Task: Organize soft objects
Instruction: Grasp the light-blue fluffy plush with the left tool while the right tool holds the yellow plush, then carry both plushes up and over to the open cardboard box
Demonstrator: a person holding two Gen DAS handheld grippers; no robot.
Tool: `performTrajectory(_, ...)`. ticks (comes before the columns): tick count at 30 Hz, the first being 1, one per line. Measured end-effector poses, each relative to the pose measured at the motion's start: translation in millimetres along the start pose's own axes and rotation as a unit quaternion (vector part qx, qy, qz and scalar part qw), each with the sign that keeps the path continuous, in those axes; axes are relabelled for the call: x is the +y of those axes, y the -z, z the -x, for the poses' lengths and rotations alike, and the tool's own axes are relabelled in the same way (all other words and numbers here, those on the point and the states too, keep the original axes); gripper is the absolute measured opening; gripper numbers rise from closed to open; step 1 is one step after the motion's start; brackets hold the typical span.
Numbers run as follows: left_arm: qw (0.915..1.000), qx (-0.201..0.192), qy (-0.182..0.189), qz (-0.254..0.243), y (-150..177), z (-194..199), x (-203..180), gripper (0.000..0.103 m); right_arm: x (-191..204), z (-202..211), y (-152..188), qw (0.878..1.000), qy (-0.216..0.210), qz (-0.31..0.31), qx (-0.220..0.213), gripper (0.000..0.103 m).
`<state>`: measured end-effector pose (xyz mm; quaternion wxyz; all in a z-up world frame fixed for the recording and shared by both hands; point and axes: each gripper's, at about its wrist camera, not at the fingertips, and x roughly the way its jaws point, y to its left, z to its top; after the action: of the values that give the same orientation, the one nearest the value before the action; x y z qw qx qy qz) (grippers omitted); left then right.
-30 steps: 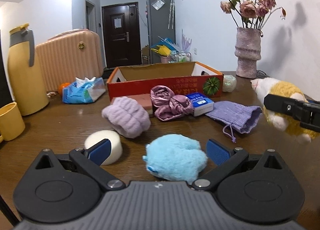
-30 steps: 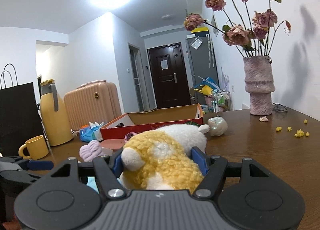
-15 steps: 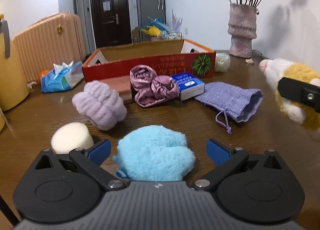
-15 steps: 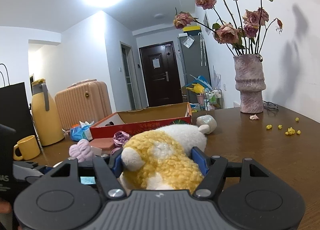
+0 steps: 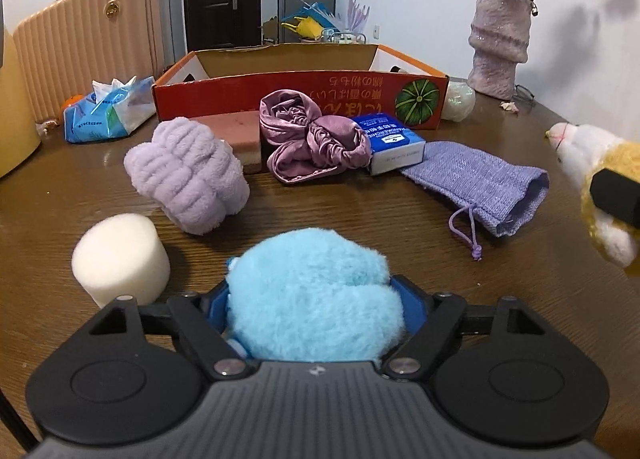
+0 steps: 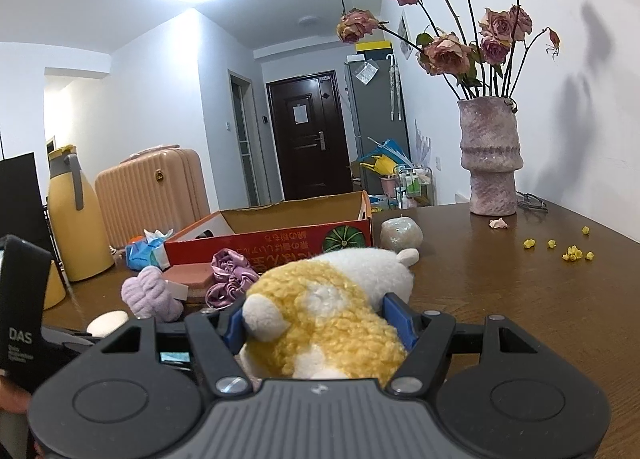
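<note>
Left gripper (image 5: pixel 316 305) grips the blue plush (image 5: pixel 314 295); right gripper (image 6: pixel 320 323) grips the yellow plush (image 6: pixel 328 299), seemingly airborne. Lift both clear, release over the box (image 5: pixel 280 93) by the worktop's far edge.

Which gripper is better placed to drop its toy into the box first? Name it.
Left. The left gripper, shut on the blue plush, faces the box squarely. The right gripper, holding the yellow plush, sits off to the box's right.

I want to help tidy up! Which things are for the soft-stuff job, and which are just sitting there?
For the job: blue fluffy toy, yellow plush, purple scrunchie, satin cloth, knit pouch, white sponge, red box.

Just sitting there: vase, suitcase, yellow jug, tissue pack.
</note>
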<state>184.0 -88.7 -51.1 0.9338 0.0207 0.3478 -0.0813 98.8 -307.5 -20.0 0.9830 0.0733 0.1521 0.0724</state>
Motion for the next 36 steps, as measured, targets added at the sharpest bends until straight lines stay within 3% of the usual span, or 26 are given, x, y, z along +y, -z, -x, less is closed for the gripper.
performTrajectory(16,0.9961,-0.085,0.002,0.023,-8,43,15,0.078,8,-5,-2,1.0,0.01,0.018,-0.003,0.067)
performTrajectory(29,0.9852,-0.161,-0.01,0.058,-33,76,50,0.078,36,-16,-24,0.998,0.01,0.05,-0.022,0.067)
performTrajectory(36,0.9814,-0.178,-0.019,0.071,-48,79,60,0.078,51,-27,-38,0.998,0.007,0.057,-0.036,0.067)
